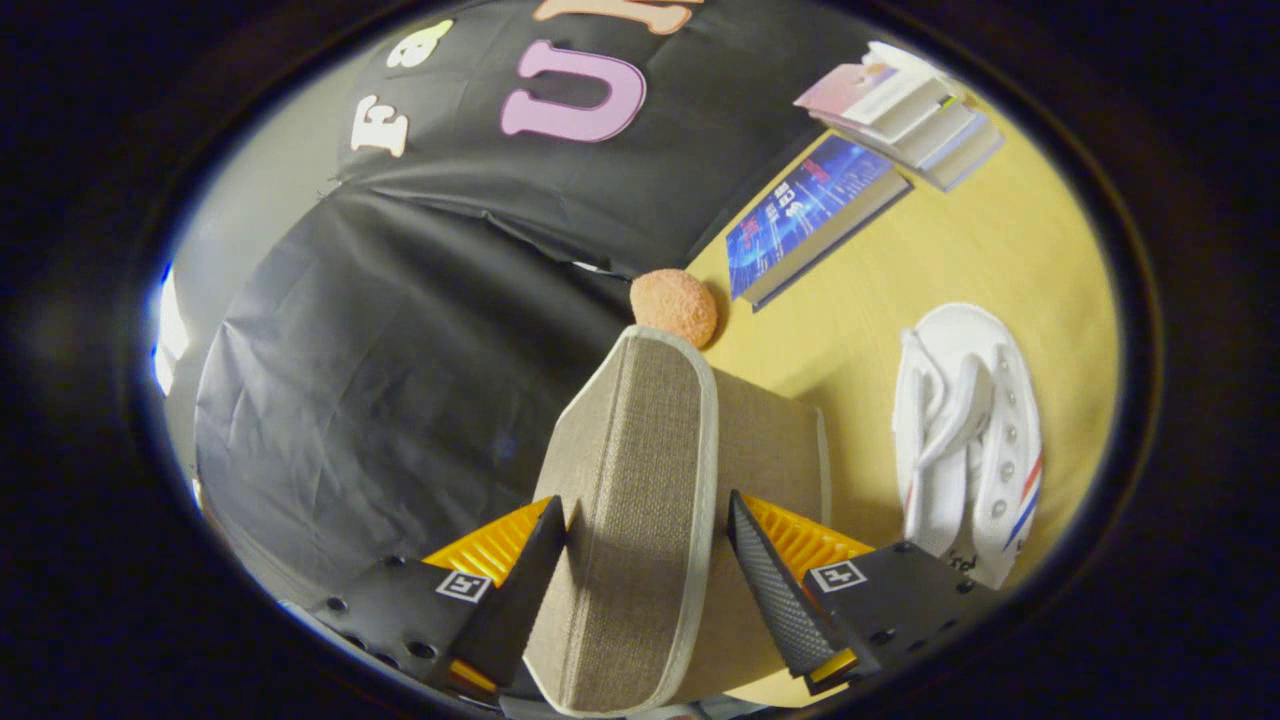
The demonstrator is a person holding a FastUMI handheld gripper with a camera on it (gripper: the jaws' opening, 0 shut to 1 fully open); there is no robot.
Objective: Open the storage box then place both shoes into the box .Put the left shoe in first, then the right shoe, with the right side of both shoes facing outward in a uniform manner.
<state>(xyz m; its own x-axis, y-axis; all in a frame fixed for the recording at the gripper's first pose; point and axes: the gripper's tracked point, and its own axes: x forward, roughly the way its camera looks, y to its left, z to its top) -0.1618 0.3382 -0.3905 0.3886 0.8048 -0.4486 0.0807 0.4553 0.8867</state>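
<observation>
Woven storage box (640, 480) lid sits between the fingers (765, 580), grasped; a white shoe (965, 440) lies beside it.

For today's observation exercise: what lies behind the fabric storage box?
Beyond the storage box, held between the gripper fingers, an orange ball shows on the table; the box hides its lower part.

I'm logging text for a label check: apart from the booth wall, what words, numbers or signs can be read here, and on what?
Blue hardcover book: cover print, too blurred to read.
White canvas shoe: dark marking by the heel, too small to read.
Gripper, fingers shut on the beige fabric box lid: a square coded marker on each finger mount, no words.
</observation>
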